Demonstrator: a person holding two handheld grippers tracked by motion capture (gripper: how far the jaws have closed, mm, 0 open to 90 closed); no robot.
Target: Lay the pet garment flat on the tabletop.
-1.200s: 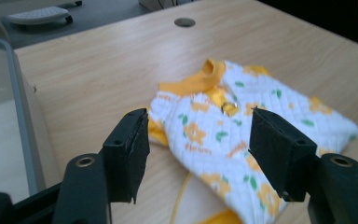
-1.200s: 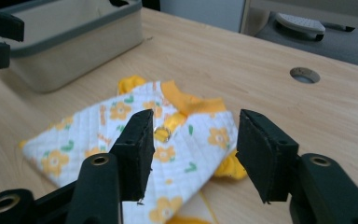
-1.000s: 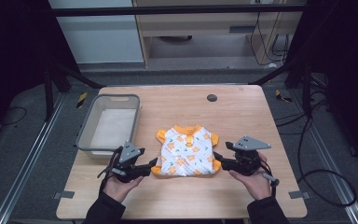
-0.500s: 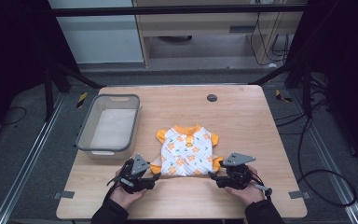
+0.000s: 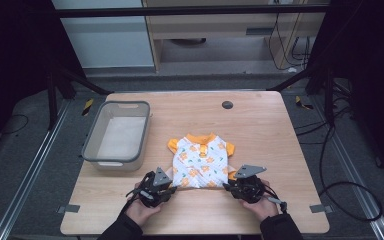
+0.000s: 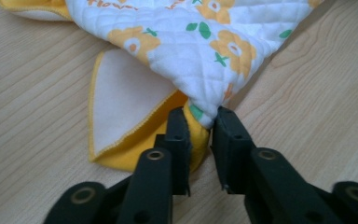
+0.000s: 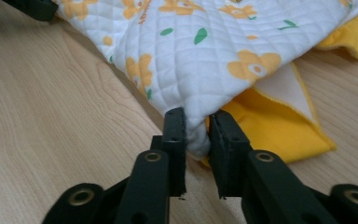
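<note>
Hands low – left gripper (image 5: 172, 183), right gripper (image 5: 228, 185), clamping shirt (image 5: 201, 160)

The little shirt (image 6: 200, 51) was quilted, matt cotton-like cloth with smooth yellow trim. Beneath it, the bench (image 6: 32, 112) was pale, matt wood-grain. Beside the shirt, the bin (image 5: 117, 132) looked like dull grey plastic.

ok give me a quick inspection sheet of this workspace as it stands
surface: wooden table, dark round spot near its far edge.
job's things: flower-print baby shirt lying flat, collar away from the person.
clutter: grey bin left of the shirt.
grippers: left gripper and right gripper have just been closing, each pinching a near bottom corner of the shirt.
cables: black leads on the floor at right.
surroundings: dark frame, cabinets behind.
</note>
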